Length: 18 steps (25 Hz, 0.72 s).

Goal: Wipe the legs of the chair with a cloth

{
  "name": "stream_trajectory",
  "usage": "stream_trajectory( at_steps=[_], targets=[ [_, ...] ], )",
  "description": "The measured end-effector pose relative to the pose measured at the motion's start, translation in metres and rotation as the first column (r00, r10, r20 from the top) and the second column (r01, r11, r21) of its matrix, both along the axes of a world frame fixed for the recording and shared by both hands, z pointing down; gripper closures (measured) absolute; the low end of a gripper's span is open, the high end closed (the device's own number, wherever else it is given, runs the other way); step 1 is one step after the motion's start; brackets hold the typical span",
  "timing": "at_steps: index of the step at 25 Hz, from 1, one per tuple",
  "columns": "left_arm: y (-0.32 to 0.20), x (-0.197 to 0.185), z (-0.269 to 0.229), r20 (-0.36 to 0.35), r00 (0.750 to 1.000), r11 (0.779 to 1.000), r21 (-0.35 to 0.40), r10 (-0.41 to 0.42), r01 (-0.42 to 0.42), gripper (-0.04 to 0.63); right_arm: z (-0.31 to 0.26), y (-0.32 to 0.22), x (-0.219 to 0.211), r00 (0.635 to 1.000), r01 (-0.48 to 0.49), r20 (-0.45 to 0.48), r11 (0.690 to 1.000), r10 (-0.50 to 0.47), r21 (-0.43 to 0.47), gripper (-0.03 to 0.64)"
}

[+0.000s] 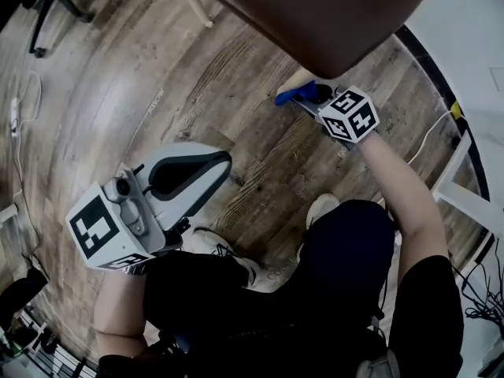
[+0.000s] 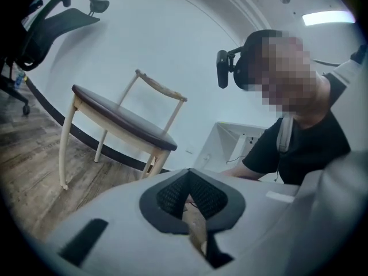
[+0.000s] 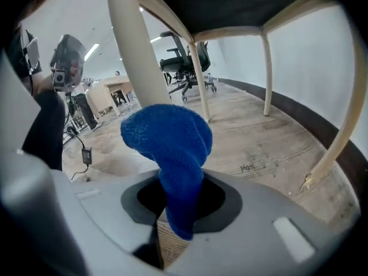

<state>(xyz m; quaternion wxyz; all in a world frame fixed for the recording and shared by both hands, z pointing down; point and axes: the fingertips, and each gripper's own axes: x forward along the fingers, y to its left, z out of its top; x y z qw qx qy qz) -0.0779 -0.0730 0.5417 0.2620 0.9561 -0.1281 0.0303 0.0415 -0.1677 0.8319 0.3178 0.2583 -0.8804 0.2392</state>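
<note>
Head view: on the wood-plank floor [image 1: 157,93], the right gripper [image 1: 316,94] holds a blue cloth [image 1: 291,95] below the chair [image 1: 315,14] seat, while the left gripper [image 1: 189,176] hangs well apart from the chair. Left gripper view: its jaws are closed together and empty, facing the chair before a white wall [image 2: 172,39]. Right gripper view: its jaws are clamped on the cloth, which is pressed to the cream chair leg [image 3: 132,50].

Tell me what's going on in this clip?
A person crouched on the wood floor holds a gripper in each hand. The right gripper is shut on a blue cloth and holds it up at the near chair leg, just under the brown seat. The left gripper is idle by the person's knee, jaws together and empty.
</note>
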Motion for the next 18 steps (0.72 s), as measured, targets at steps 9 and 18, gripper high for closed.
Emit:
stream_trajectory(
  at_steps=[9, 18],
  targets=[
    [-0.006, -0.02, 0.017, 0.076, 0.995, 0.998, 0.012, -0.066, 0.065, 0.595, 0.11, 0.002, 0.003, 0.985, -0.068, -0.166, 0.983, 0.04, -0.17, 0.518],
    [-0.007, -0.011, 0.022, 0.075, 0.997, 0.999, 0.011, -0.037, 0.036, 0.595, 0.089, 0.001, 0.004, 0.99, -0.073, -0.126, 0.989, 0.057, -0.125, 0.518]
  ],
)
